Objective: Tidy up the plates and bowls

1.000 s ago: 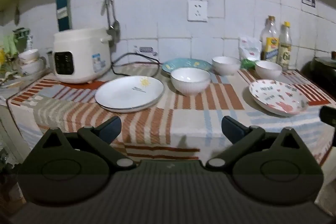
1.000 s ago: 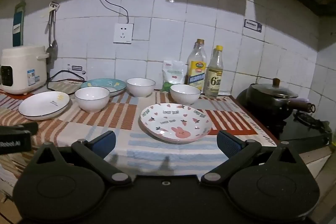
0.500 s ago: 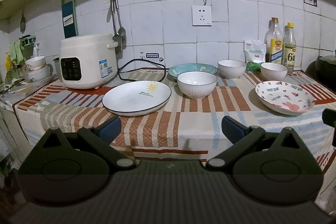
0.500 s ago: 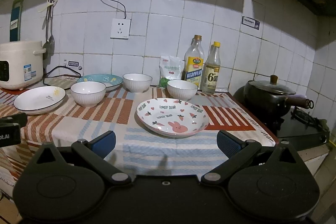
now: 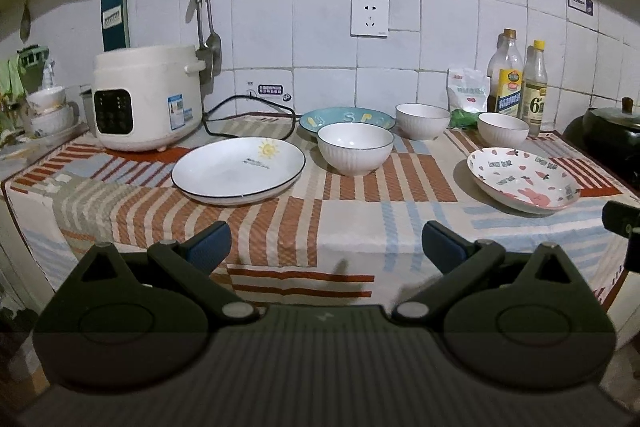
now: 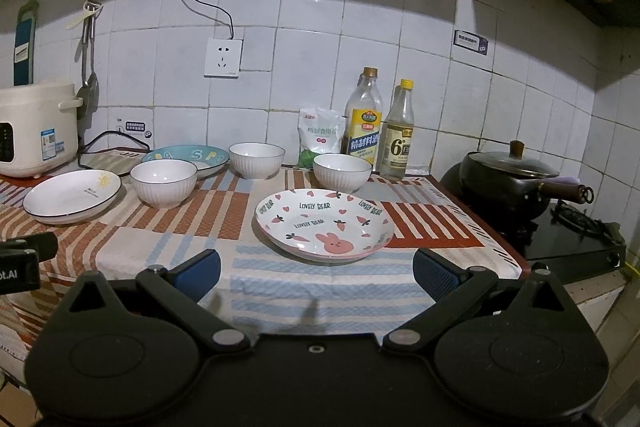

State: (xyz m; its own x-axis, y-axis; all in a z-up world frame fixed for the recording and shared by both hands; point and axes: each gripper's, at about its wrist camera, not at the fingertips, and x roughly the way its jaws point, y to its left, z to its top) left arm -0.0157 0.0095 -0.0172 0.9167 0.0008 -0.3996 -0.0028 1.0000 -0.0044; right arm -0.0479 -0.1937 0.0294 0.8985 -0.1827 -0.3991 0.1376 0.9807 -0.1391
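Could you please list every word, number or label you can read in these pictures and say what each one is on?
"LOVELY BEAR": printed several times on the rabbit plate.
"6°": label of the clear bottle.
"ot.AI": partial lettering on the left gripper, at the edge of the right wrist view.
Yellow-label bottle: Chinese characters, too small to read surely.
White packet, rice cooker sticker, wall stickers: too blurred.

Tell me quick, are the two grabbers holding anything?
Left gripper: jaws open, holding nothing.
Right gripper: jaws open, holding nothing.
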